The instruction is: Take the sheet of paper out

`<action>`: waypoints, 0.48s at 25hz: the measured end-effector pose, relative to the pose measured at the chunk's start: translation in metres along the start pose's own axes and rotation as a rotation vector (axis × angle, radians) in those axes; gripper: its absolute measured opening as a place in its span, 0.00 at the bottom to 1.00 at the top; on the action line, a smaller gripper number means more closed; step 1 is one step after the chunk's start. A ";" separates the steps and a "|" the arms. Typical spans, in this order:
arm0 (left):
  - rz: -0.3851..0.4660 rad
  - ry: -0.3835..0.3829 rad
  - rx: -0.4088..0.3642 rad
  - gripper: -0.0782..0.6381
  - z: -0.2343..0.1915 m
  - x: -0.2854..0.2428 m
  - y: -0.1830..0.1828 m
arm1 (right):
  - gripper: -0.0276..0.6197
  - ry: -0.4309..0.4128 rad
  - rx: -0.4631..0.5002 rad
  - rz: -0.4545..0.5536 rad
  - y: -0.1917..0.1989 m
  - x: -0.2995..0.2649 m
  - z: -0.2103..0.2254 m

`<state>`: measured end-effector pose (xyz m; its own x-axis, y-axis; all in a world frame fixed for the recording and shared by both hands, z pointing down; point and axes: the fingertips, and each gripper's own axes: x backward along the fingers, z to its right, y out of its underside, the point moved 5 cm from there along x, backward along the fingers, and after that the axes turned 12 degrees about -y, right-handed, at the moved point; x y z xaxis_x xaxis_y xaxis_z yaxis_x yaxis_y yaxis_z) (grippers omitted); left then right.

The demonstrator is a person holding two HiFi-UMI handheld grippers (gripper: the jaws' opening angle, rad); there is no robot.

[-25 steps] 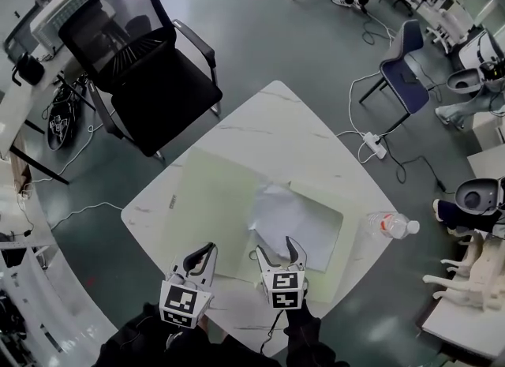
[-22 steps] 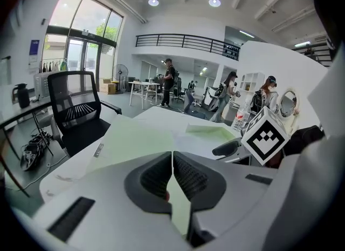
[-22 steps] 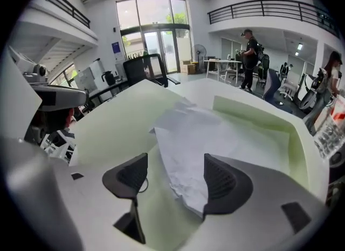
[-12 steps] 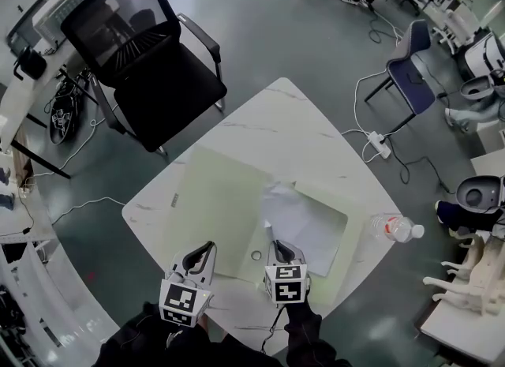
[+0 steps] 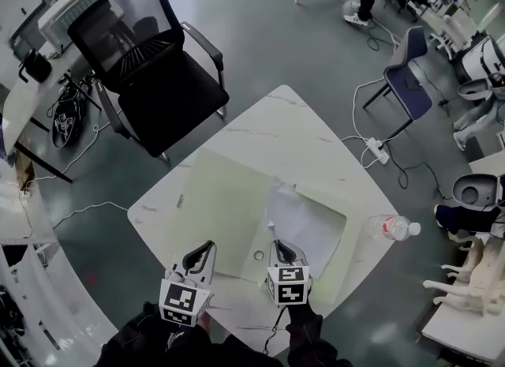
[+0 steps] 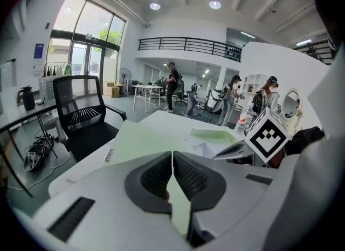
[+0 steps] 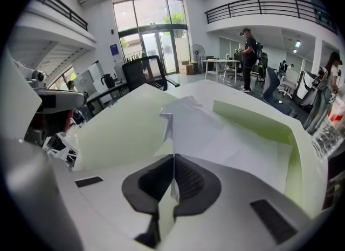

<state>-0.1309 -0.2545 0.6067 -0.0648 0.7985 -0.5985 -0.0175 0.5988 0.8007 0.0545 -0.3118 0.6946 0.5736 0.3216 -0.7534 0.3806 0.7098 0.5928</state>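
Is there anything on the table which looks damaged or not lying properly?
Yes. The white sheet inside the open green folder is creased and buckled instead of flat, and its far corner stands up. The right claw has just closed on its near edge.

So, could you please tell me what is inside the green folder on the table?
A crumpled white sheet of paper lies inside the open green folder, its near edge pinched in the shut right claw. Anything beneath the sheet is covered.
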 end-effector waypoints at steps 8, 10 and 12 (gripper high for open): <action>0.072 0.010 -0.019 0.15 -0.003 0.037 -0.020 | 0.07 0.020 0.000 0.130 -0.026 0.043 -0.022; 0.098 0.014 -0.027 0.15 -0.004 0.051 -0.027 | 0.07 0.028 0.011 0.162 -0.033 0.058 -0.031; 0.127 0.018 -0.034 0.15 -0.003 0.065 -0.035 | 0.07 0.036 0.027 0.196 -0.039 0.074 -0.041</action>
<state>-0.1377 -0.2238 0.5400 -0.0862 0.8661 -0.4923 -0.0420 0.4906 0.8704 0.0526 -0.2899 0.6042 0.6125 0.4746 -0.6321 0.2841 0.6141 0.7363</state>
